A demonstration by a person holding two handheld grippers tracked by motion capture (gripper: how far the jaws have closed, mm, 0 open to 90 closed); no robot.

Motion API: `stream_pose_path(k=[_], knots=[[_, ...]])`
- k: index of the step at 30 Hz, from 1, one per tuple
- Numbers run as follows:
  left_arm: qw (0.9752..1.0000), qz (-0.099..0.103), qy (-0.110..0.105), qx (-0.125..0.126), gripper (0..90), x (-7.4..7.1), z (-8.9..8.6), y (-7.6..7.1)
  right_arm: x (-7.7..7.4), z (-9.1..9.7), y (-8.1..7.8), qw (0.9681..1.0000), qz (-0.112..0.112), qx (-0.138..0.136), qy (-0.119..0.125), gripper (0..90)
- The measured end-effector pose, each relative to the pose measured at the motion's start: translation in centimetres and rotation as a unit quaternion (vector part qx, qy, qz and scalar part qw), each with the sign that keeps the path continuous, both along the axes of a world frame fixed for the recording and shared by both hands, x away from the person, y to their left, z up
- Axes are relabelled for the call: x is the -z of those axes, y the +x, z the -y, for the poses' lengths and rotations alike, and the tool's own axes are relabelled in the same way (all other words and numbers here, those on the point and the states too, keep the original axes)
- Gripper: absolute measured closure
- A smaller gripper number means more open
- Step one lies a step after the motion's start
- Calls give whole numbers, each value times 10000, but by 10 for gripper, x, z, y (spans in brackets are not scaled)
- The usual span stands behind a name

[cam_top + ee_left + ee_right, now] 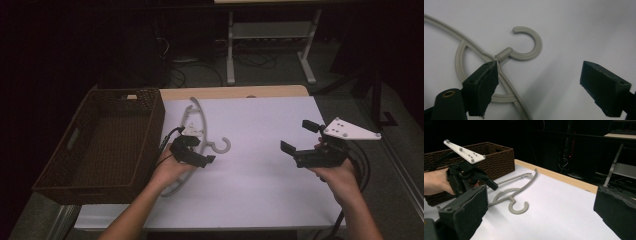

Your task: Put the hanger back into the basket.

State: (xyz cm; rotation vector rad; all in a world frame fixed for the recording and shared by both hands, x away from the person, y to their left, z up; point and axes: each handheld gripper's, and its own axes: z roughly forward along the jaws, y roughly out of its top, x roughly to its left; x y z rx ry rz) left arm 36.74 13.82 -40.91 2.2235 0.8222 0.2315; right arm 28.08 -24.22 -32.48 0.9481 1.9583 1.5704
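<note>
A grey plastic clothes hanger [196, 121] lies flat on the white table [260, 195], its hook [223, 146] pointing right. My left gripper [198, 148] hovers open just over the hanger's neck. In the left gripper view the hook [530, 47] curls ahead of the left gripper [541, 87], and one fingertip [484, 87] overlaps the hanger's arm. My right gripper [300, 136] is held open above the table's right half, well apart from the hanger, with nothing between its jaws. The right gripper view looks across at the hanger [516, 202] and the left gripper [472, 178].
A brown wicker basket [150, 117] stands at the table's left edge, close to the hanger; its wall [499, 157] rises behind the left hand. A wooden strip [235, 92] borders the far table edge. A white desk frame [231, 47] and cables stand beyond.
</note>
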Motion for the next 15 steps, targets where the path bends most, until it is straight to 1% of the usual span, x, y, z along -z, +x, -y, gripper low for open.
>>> stream_pose_path(k=[2,3,4,6,7,9,10,12,15], knots=[[9999,5,71,-108,222,3,-1,3,0,0,0,10000,-6,3,4,0],[9998,-9,104,-192,265,5,-1,5,0,0,0,10000,-5,6,6,0],[9995,-19,179,-256,265,7,-1,7,0,0,0,10000,-5,6,6,0],[9991,-92,272,-302,310,10,-2,10,0,0,0,10000,-7,6,7,0],[9989,-131,286,-356,322,12,-2,11,0,0,0,10000,-3,7,2,0],[9981,-152,443,-390,359,15,-2,12,0,0,0,10000,-8,10,2,0],[9978,-185,446,-449,386,17,-2,12,0,1,0,10000,-13,9,12,0],[9971,-217,552,-483,415,18,-3,13,0,1,0,10000,-17,11,15,0],[9968,-245,575,-497,445,18,-5,14,-1,1,0,10000,-20,13,14,0]])
